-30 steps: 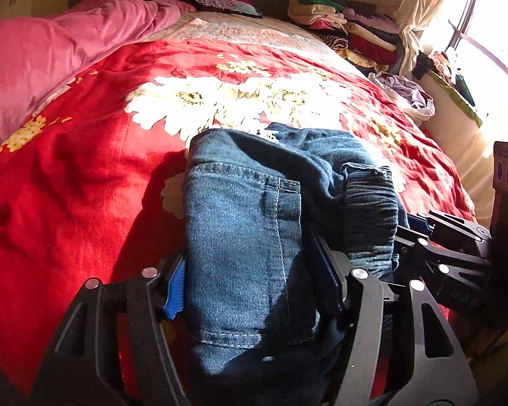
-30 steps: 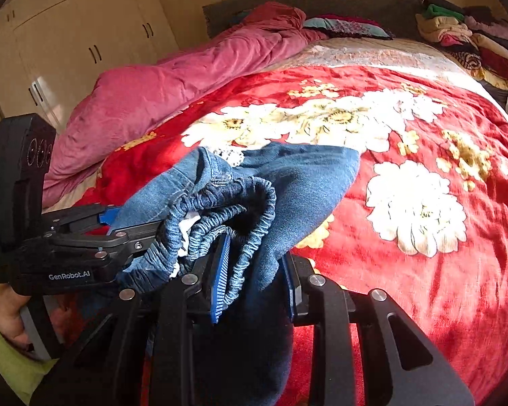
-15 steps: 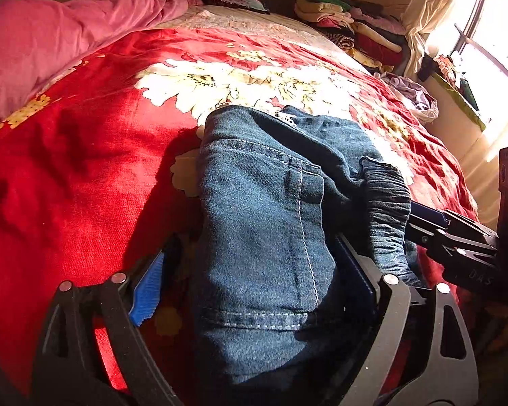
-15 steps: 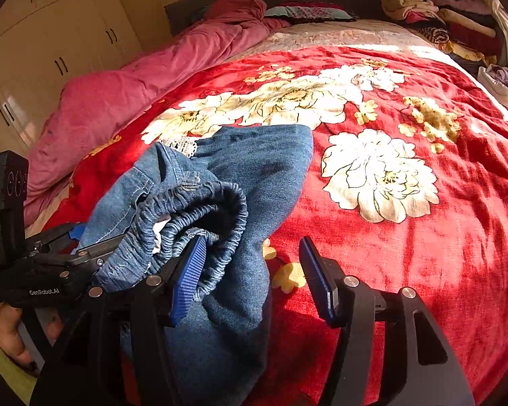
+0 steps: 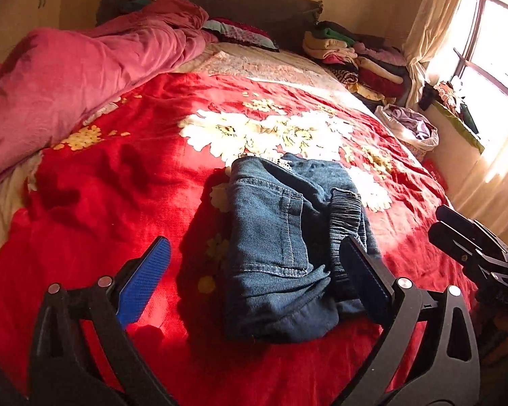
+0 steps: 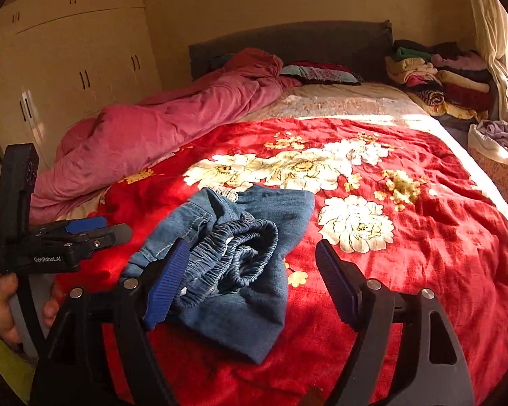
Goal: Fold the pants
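Blue jeans (image 5: 281, 253) lie folded in a bundle on the red flowered bedspread (image 5: 101, 203), elastic waistband facing up. My left gripper (image 5: 254, 243) hovers over their near end, its jaws opening, blue pads wide apart and off the cloth. In the right wrist view the jeans (image 6: 254, 291) lie under my right gripper (image 6: 252, 245), whose jaws are also opening with neither pad pressing on the denim. Each gripper shows in the other's view: the right gripper (image 5: 440, 223) at the right edge, the left gripper (image 6: 115, 226) at the left, held by a hand (image 6: 0, 311).
A pink duvet (image 5: 67, 77) is heaped along the bed's left side. Stacked folded clothes (image 5: 355, 61) sit at the far right corner by the headboard, with a laundry basket (image 5: 409, 132) beside the bed. A wardrobe (image 6: 67, 67) stands at the left, a curtained window (image 5: 474, 34) at the right.
Both grippers let go of the jeans, spread their jaws and drew back and upward. The jeans now rest flat on the bedspread, farther from both cameras.
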A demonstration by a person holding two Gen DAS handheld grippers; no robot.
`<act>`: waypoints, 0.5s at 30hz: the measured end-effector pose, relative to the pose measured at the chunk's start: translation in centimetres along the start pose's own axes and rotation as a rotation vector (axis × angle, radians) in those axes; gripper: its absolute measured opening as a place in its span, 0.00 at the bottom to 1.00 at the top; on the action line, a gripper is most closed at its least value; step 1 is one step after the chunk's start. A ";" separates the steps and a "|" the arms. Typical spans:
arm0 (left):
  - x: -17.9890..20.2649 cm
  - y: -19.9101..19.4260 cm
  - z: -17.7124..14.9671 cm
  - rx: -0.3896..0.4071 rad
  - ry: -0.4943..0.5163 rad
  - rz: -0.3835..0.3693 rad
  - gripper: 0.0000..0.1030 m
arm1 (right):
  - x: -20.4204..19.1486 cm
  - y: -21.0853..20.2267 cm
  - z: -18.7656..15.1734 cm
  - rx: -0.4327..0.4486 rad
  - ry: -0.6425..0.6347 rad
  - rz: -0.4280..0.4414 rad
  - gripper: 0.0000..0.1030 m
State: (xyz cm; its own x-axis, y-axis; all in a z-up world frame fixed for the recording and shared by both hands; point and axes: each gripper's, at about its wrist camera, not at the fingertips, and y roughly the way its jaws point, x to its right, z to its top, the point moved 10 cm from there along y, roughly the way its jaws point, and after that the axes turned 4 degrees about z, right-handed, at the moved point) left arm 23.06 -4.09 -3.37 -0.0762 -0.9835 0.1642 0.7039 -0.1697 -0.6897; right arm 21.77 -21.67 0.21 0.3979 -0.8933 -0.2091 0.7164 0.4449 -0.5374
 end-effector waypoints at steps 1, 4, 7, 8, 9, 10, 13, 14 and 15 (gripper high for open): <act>-0.1 -0.6 0.0 0.011 0.003 0.006 0.91 | -0.4 -0.7 0.1 0.015 -0.009 -0.004 0.95; -0.3 -2.5 0.0 0.045 0.009 0.029 0.91 | -1.4 -2.5 0.4 0.057 -0.024 -0.003 0.95; -0.6 -4.0 -0.4 0.068 0.019 0.062 0.91 | -2.0 -3.9 0.0 0.076 -0.025 -0.014 0.96; -0.7 -4.4 -0.7 0.067 0.020 0.068 0.91 | -2.1 -4.4 -0.1 0.084 -0.022 -0.018 0.96; -0.8 -4.8 -1.1 0.067 0.018 0.071 0.91 | -2.2 -4.8 -0.4 0.087 -0.021 -0.017 0.96; -1.0 -5.1 -1.4 0.066 0.016 0.073 0.91 | -2.4 -5.1 -0.6 0.085 -0.020 -0.018 0.96; -1.2 -6.0 -2.5 0.059 0.020 0.079 0.91 | -2.6 -5.9 -1.3 0.081 -0.028 -0.029 0.96; -1.3 -6.3 -2.7 0.062 0.028 0.087 0.91 | -2.7 -6.0 -1.5 0.080 -0.031 -0.032 0.96; -1.5 -6.5 -3.0 0.065 0.032 0.096 0.91 | -2.8 -6.2 -1.6 0.080 -0.032 -0.038 0.96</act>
State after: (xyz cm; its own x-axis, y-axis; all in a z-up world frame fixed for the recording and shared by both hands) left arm 16.54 -1.72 -1.23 -0.0275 -0.9967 0.0763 0.7535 -0.0708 -0.6536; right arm 15.30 -22.04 2.77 0.3867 -0.9077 -0.1626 0.7744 0.4154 -0.4772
